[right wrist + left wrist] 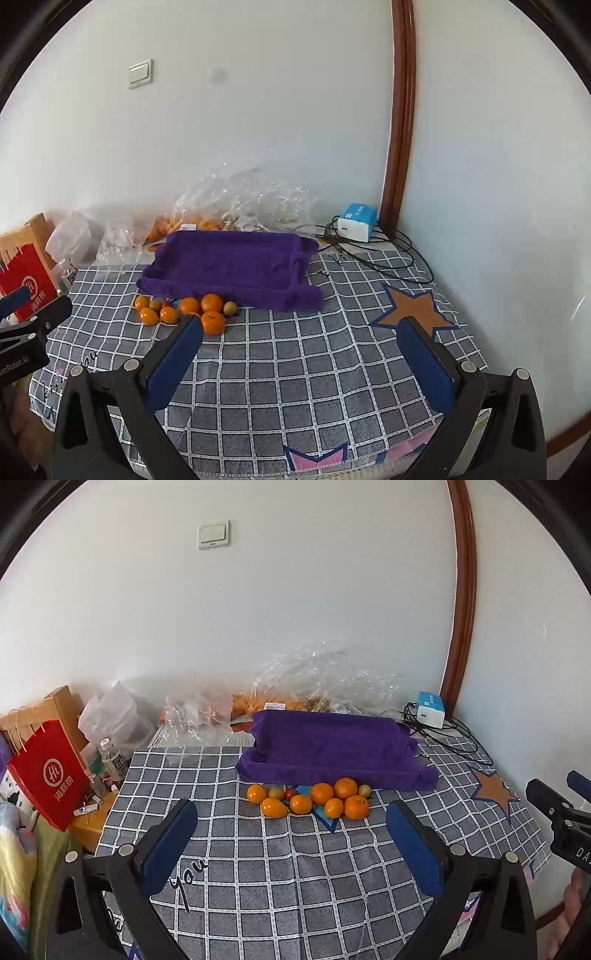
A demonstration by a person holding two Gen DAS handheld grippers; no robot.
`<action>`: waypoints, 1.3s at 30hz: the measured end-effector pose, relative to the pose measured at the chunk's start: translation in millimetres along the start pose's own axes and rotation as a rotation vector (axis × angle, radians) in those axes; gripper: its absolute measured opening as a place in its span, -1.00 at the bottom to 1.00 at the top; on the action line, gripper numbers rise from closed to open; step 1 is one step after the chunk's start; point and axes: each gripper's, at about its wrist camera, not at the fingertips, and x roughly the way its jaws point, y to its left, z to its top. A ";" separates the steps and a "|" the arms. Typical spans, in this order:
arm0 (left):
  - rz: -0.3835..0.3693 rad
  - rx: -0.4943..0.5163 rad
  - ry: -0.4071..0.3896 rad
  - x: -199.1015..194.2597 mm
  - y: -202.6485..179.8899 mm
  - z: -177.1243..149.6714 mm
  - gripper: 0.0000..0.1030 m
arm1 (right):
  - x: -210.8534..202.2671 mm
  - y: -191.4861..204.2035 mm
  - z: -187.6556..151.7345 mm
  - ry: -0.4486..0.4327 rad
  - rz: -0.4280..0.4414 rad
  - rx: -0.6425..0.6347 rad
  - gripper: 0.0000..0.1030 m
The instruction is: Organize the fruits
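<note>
A worktop (280,867) covered with a checked cloth is seen against a white wall. On it, toward the far side, a purple towel (332,746) is draped over what appears to be a shallow tray, though the tray itself cannot be made out. The fruits (314,797) are clustered on the cloth just in front of the towel's near edge: several oranges, some smaller greenish ones and one small red one.

The cluster runs as a short row from side to side, parallel to the towel's edge; the single fruits are roundish and no clear pointing is given.

The left gripper (291,823) is held spread wide and empty, tilted downward, with the fruits lying straight ahead of it, between the lines of its fingers. The right gripper (303,339) is likewise spread wide and empty; from it the fruits (184,310) lie ahead and to the left, just past its left finger. The left gripper is judged better lined up for a first pick.
</note>
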 end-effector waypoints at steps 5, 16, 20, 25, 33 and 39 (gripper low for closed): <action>0.003 -0.014 0.009 3.6 -4.2 4.4 1.00 | 2.0 -9.3 -0.8 0.045 0.014 0.026 1.00; -0.014 -0.040 -0.023 2.2 0.0 -0.1 1.00 | -0.1 5.0 -2.4 0.041 -0.031 -0.032 1.00; -0.012 -0.045 -0.031 0.1 1.3 0.2 1.00 | 0.4 5.4 -0.9 0.036 -0.033 -0.038 1.00; -0.004 -0.045 -0.034 -1.1 2.2 0.5 1.00 | 0.4 5.5 -2.3 0.034 -0.026 -0.036 1.00; -0.007 -0.046 -0.037 -2.9 2.1 2.4 1.00 | -0.2 6.3 -2.1 0.029 -0.022 -0.037 1.00; -0.004 -0.038 -0.038 -4.2 -1.4 1.6 1.00 | -1.5 6.5 -2.3 0.026 -0.023 -0.035 1.00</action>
